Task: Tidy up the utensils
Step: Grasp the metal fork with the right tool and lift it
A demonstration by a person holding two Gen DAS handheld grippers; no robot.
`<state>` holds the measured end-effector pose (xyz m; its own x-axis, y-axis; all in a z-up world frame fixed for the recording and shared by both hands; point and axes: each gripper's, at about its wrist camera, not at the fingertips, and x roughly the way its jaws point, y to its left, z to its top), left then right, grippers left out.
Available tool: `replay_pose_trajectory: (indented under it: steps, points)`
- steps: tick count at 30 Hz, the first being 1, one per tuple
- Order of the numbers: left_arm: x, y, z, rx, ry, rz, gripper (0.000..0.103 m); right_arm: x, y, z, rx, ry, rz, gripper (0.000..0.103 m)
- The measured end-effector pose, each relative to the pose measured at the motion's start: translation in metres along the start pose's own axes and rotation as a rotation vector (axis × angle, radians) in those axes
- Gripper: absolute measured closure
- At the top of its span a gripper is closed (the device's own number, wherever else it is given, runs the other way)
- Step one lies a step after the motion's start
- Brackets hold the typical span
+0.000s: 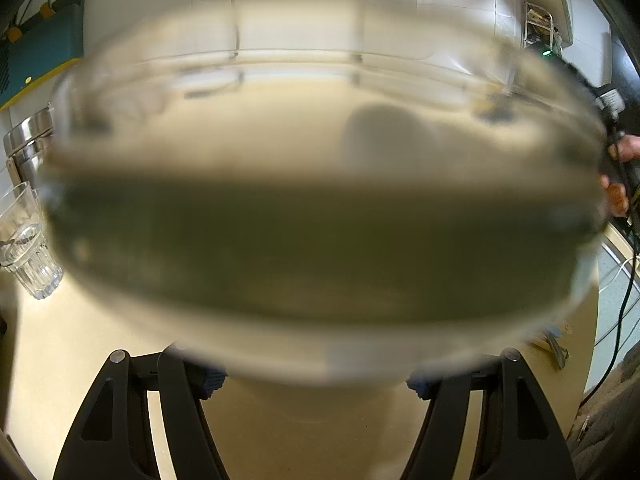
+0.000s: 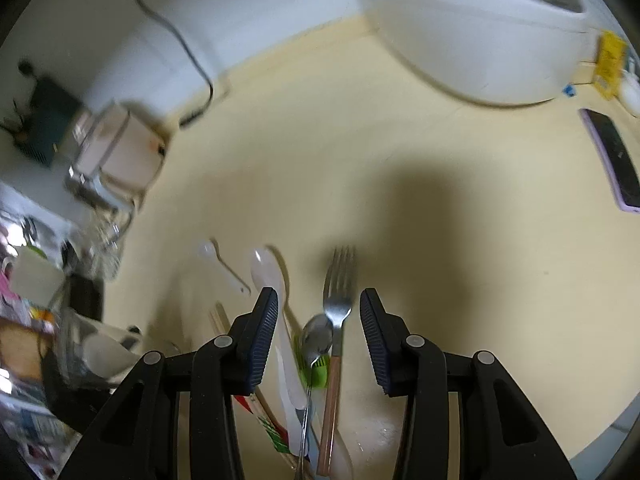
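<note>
Cream countertop (image 2: 460, 240), fork (image 2: 339, 292), spoons (image 2: 266, 272), phone (image 2: 614, 160), glass (image 1: 28, 256)

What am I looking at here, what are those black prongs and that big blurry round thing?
There is no robot here. A person holds a hand-held gripper in each hand, each with a wide-angle camera looking out along its two black fingers.

The left camera shows the left gripper shut on a clear glass bowl, so close to the lens that it blurs. A drinking glass stands on the beige counter to the left. The person's other hand shows at the right edge.

The right camera shows the right gripper, open and holding nothing, above a pile of utensils: a fork, a metal spoon, a white plastic spoon and a small white scoop. A phone lies to the right, and a white appliance stands at the back.
</note>
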<state>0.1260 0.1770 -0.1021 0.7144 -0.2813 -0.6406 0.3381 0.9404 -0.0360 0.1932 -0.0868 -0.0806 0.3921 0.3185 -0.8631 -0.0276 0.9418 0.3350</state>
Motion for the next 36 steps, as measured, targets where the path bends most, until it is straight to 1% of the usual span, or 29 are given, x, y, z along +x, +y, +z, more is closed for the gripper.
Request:
replay_pose_trajectory:
  steps: [3, 6, 8, 11, 14, 19, 21, 24, 25, 27, 28, 30, 36]
  points:
    - [0.000, 0.000, 0.000, 0.000, 0.000, 0.000, 0.031, 0.021, 0.008, 0.006, -0.034, 0.036, -0.035, 0.060]
    - [0.000, 0.000, 0.000, 0.000, 0.000, 0.000, 0.031, 0.039, 0.016, 0.013, -0.075, 0.061, -0.097, 0.060]
    - [0.000, 0.000, 0.000, 0.000, 0.000, 0.000, 0.031, 0.048, 0.019, 0.016, -0.092, 0.079, -0.136, 0.060]
    - [0.000, -0.001, 0.000, -0.001, 0.000, 0.000, 0.031, 0.058, 0.021, 0.017, -0.106, 0.102, -0.163, 0.060]
    - [0.001, 0.000, 0.001, -0.002, 0.001, -0.002, 0.031, 0.066, 0.022, 0.016, -0.127, 0.117, -0.219, 0.060]
    - [0.001, 0.000, 0.001, -0.001, 0.001, -0.001, 0.031, 0.074, 0.017, 0.010, -0.125, 0.148, -0.235, 0.060]
    - [0.001, 0.000, 0.001, -0.001, 0.001, -0.001, 0.031, 0.075, 0.018, 0.012, -0.133, 0.133, -0.243, 0.060]
    - [0.001, 0.000, 0.001, -0.001, 0.001, -0.001, 0.031, 0.073, 0.015, 0.012, -0.149, 0.114, -0.217, 0.060]
    - [0.001, 0.000, 0.001, 0.000, 0.002, -0.001, 0.031, 0.072, 0.013, 0.011, -0.150, 0.105, -0.202, 0.062]
    - [0.001, 0.000, 0.001, 0.000, 0.001, -0.001, 0.031, 0.068, 0.007, 0.009, -0.133, 0.094, -0.171, 0.079]
    - [0.001, 0.000, 0.001, 0.000, 0.001, -0.001, 0.031, 0.065, 0.002, 0.008, -0.113, 0.097, -0.140, 0.080]
    - [0.001, 0.000, 0.001, -0.001, 0.001, -0.001, 0.031, 0.060, 0.000, 0.006, -0.102, 0.081, -0.127, 0.080]
    - [0.001, 0.001, 0.002, 0.000, 0.002, 0.000, 0.031, 0.023, -0.002, -0.003, -0.091, -0.028, -0.075, 0.080]
